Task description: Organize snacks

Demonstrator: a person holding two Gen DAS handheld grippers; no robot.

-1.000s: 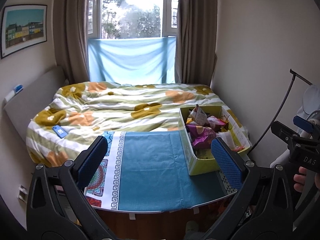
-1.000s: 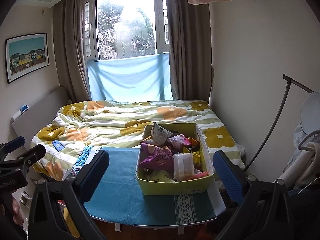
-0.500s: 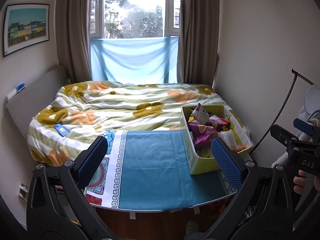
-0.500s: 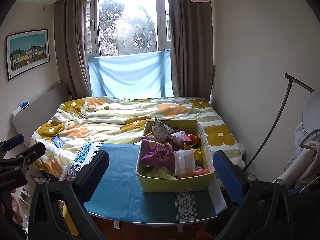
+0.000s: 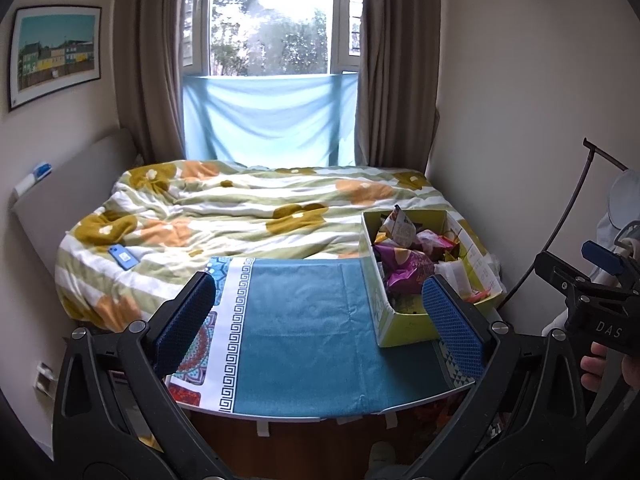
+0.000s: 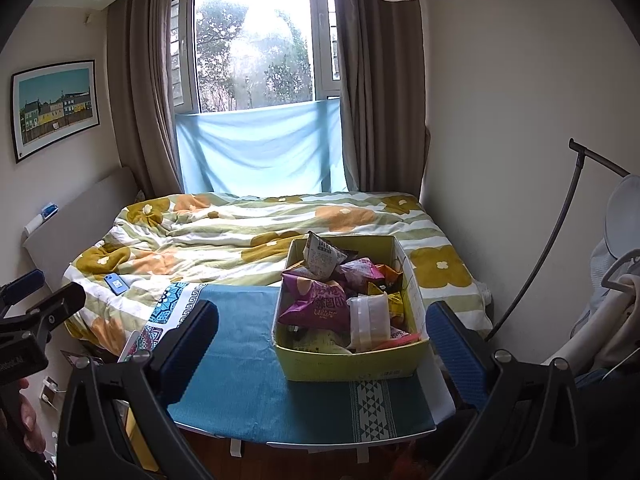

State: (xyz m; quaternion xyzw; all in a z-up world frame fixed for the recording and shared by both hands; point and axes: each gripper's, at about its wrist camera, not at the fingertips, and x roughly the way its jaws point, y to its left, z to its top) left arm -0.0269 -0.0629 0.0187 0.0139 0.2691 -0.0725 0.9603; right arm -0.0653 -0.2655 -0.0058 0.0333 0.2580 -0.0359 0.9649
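Snacks [image 6: 332, 300] heaped loose in yellow-green box [image 6: 348, 364], set at right end of table [image 5: 312, 344] under teal cloth, bed just behind. Purple bag [image 6: 316, 308] on top at left, grey-white packet [image 6: 320, 256] upright at back, clear tub [image 6: 370, 320] at front right; pink and orange packets between. Left gripper [image 5: 318, 324] and right gripper [image 6: 320, 344] both held short of table edge, fingers spread wide, nothing between them. Step in hand not settled: fits a jumble waiting to be sorted out of box, fits equally packets gathered into box. Any pick calls for closing on crinkly, slippery bag by a top seam. Readable: "DAS" on right gripper body seen from left wrist; bold print on grey-white packet and script on purple bag too small to read. 1 blue phone [image 5: 124, 257] on quilt.
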